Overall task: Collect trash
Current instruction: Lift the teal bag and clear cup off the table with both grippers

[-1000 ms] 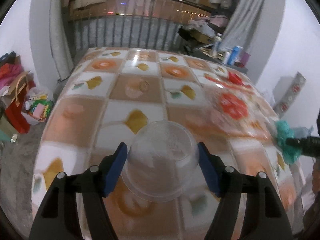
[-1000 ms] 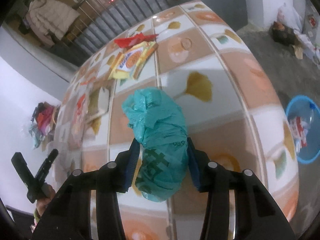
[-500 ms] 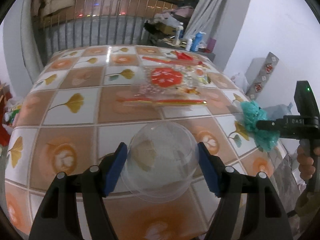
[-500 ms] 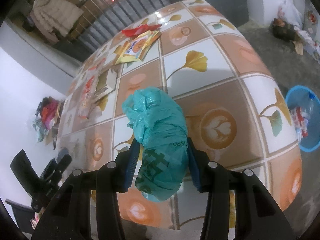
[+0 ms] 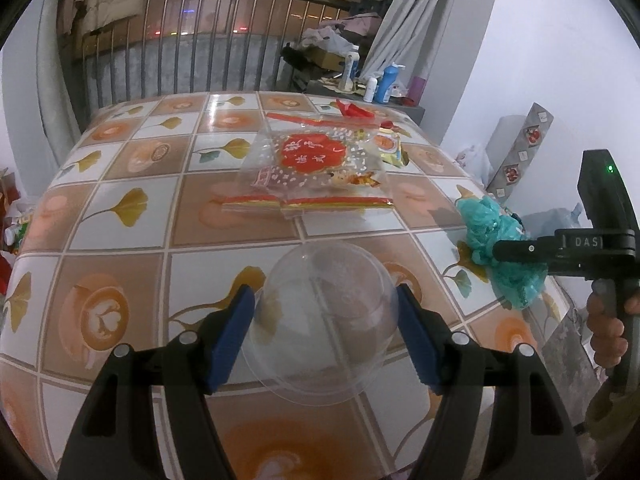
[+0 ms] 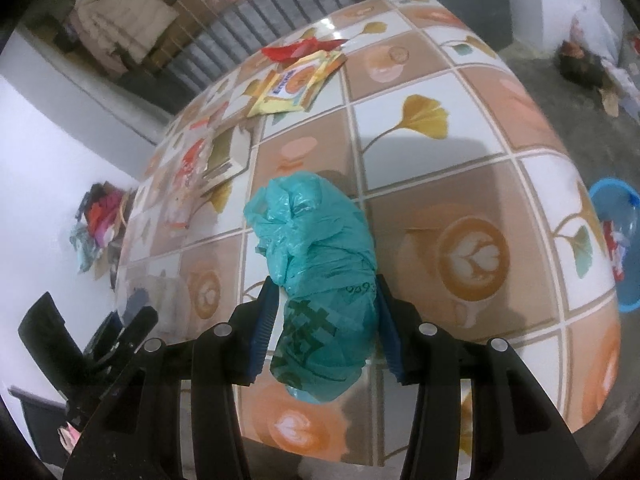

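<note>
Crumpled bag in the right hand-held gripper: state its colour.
Teal green with darker green print; the crumpled bag shows best in the right wrist view.

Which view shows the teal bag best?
The right wrist view: the teal bag fills the centre between the right gripper fingers. The left wrist view shows it small, side-on, at the table's right edge.

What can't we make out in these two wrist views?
- Contents of the crumpled teal plastic bag: opaque, right wrist view.
- Whether the clear plastic bowl in the left gripper holds anything: transparent and glary, left wrist view.
- Blue basin on the floor: cut by the right edge, contents too small.
- Bottle labels on the far shelf: too small.
- Right gripper pad contact: hidden by bag folds.
</note>
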Demonstrator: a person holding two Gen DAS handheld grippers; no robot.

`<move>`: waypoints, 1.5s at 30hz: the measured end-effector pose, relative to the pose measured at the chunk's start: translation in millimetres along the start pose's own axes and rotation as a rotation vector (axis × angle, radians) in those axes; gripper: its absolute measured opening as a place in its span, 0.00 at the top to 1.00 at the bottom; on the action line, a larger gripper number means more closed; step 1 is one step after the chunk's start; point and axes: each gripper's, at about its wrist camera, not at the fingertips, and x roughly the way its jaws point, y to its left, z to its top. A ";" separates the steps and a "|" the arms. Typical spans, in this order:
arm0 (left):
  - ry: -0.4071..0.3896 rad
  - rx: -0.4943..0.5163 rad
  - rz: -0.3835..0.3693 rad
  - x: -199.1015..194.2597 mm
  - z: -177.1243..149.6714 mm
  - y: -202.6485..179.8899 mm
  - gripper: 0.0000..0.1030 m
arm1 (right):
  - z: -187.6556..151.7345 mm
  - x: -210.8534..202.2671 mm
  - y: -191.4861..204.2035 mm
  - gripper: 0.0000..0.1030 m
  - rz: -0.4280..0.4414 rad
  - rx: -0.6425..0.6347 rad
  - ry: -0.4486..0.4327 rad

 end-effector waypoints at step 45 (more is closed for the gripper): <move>-0.038 0.044 0.076 -14.0 4.7 -30.1 0.33 | -14.0 -40.6 -25.1 0.60 0.097 0.102 -0.104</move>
